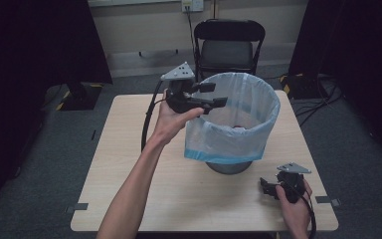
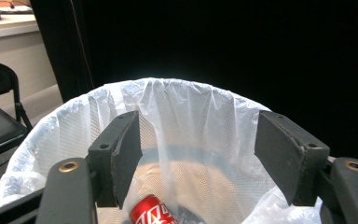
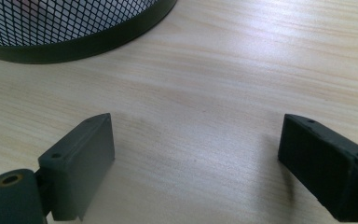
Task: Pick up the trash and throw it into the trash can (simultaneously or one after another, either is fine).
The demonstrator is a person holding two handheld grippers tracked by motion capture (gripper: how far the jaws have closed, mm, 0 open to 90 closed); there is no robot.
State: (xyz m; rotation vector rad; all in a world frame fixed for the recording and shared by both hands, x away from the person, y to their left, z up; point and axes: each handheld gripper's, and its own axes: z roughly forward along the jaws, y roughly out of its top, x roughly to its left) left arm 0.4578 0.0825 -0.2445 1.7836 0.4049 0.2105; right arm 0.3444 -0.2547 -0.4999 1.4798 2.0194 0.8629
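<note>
While the left gripper (image 1: 216, 94) hangs wide open and empty above the bin (image 1: 234, 119) at frame centre, seemingly just past a drop, a red can (image 2: 150, 212) lies inside the liner (image 2: 182, 121). The right gripper (image 1: 266, 187), open and empty, rests low on the table (image 1: 129, 164) at lower right, apparently idle.

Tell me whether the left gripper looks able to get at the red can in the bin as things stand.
Probably yes. The left gripper hangs over the rim of the lined bin with its jaws open, and the red can lies at the bottom with nothing over it. The bin's depth may make it a long reach down.
</note>
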